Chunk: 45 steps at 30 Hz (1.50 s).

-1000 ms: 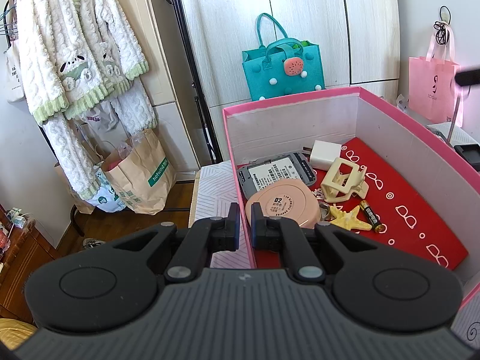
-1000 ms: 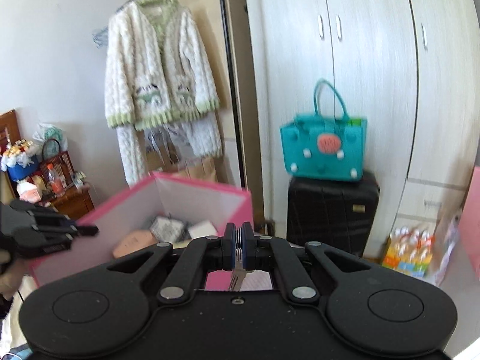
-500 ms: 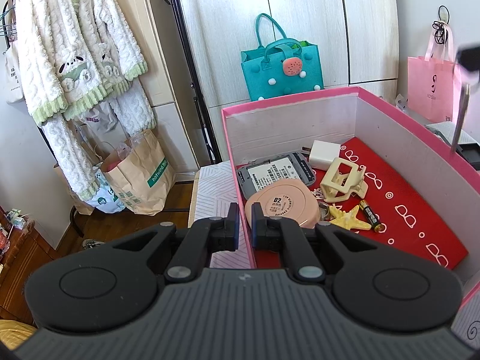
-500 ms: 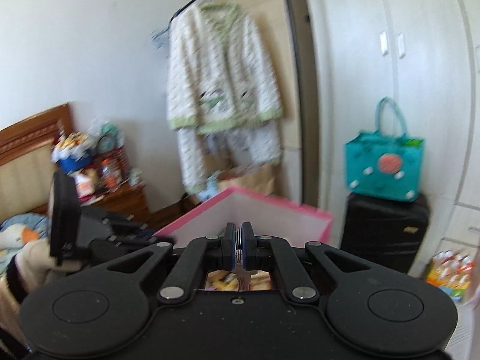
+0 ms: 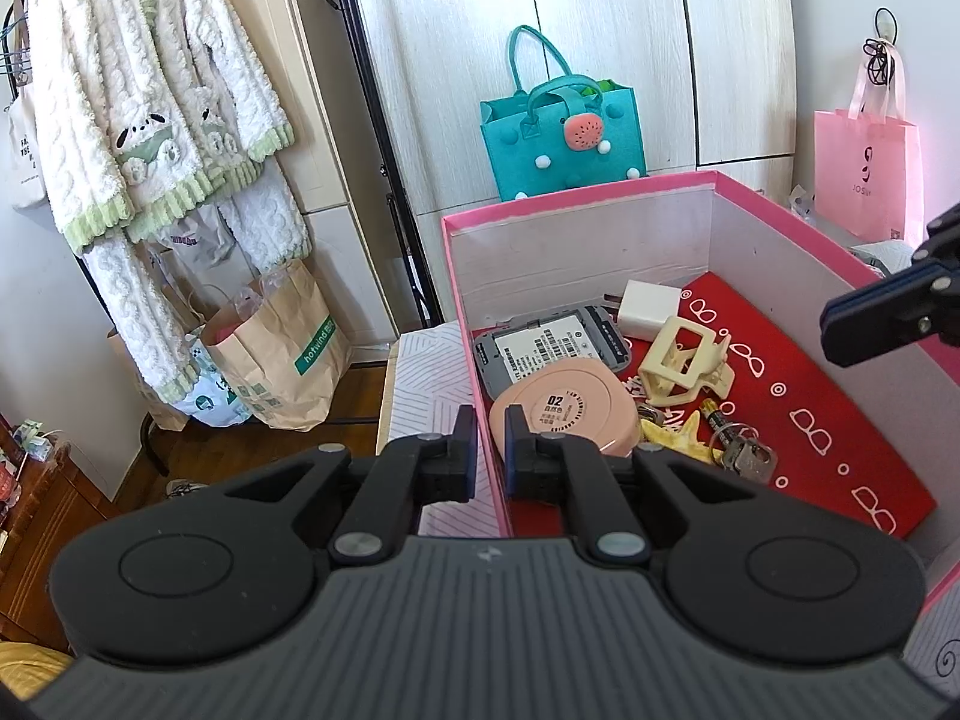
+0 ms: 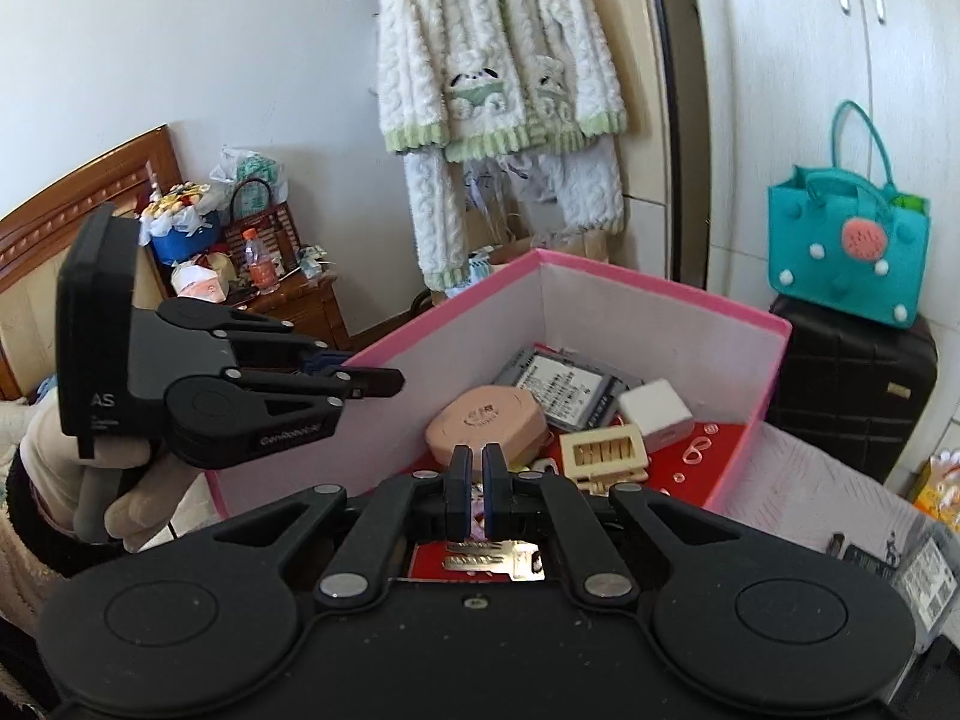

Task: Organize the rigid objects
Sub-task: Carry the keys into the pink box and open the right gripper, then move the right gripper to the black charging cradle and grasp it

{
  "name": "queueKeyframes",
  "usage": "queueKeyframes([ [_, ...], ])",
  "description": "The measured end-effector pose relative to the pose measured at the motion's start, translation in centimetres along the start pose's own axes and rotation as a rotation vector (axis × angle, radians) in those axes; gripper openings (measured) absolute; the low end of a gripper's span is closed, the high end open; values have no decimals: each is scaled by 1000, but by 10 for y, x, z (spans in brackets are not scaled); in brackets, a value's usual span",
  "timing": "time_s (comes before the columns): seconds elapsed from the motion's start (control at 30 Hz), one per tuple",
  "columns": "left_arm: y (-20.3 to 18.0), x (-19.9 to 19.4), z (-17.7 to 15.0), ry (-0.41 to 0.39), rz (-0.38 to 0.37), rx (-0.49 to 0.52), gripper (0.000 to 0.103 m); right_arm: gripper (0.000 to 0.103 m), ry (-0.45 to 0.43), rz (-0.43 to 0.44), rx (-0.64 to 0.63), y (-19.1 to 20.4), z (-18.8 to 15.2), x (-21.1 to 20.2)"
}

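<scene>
Left gripper (image 5: 483, 450): closed almost fully on the near left wall of the pink box (image 5: 576, 198), one finger outside and one inside; no other load.

Right gripper (image 6: 474, 480): closed to a hairline gap, nothing between the pads; poised over the right side of the box, tips above the rim.

Task items, all inside the box on the red liner (image 5: 840, 420): key (image 5: 747, 459) with its ring, flat at the near edge of the pile; round pink case (image 5: 564, 411) just beside the clamped wall; grey device (image 5: 546, 348) behind it; white charger (image 5: 648, 309) towards the back wall; cream hair claw (image 5: 684, 360) in the middle; yellow starfish (image 5: 678, 441) and battery (image 5: 714, 414) beside the key.

Judged stage: key delivered; further small items seen outside the box in the right wrist view, too blurred to identify.

Hazards from here:
- Wall slip or crease; cause: thin card held by a narrow pinch, plus any pull or twist of the left hand.
- Box tilt or slide, contents shifted towards one corner; cause: lifting at a single wall.
- Strike on the right wall or rim; cause: low sideways exit of the right gripper; raise clear first.
- Failed next pick; cause: approach with closed jaws; open before descent.
- Pad contact with the pink case; cause: deeper reach by the inner left finger.
</scene>
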<state>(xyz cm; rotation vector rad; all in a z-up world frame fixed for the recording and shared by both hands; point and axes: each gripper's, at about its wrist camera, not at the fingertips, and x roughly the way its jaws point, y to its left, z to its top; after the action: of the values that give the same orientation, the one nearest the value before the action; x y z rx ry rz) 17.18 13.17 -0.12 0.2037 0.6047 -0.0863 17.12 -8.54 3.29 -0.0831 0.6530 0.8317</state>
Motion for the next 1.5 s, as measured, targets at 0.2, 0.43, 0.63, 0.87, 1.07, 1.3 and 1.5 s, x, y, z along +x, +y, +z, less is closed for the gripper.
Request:
queueKeyframes([
  [0.2,-4,2,3,26,2,25,9,12,-5,-39,72,-14,-12,-22],
  [0.43,6,2,10,138,-60,14,9,26,-43,-133,139,-34,-30,-72],
  [0.63,6,-10,9,201,-87,33,9,43,-46,-217,155,-49,-50,-98],
  [0.87,0,-20,0,226,-66,45,9,52,-31,-309,186,-72,-80,-102],
  [1.07,-2,-25,-7,214,-40,30,6,65,-46,-373,182,-88,-102,-105],
  [1.3,-2,-26,-13,194,-29,-6,6,78,-95,-508,57,-102,-121,-104],
  [1.5,3,-28,-18,169,-43,-37,6,95,-63,-520,171,-141,-136,-98],
])
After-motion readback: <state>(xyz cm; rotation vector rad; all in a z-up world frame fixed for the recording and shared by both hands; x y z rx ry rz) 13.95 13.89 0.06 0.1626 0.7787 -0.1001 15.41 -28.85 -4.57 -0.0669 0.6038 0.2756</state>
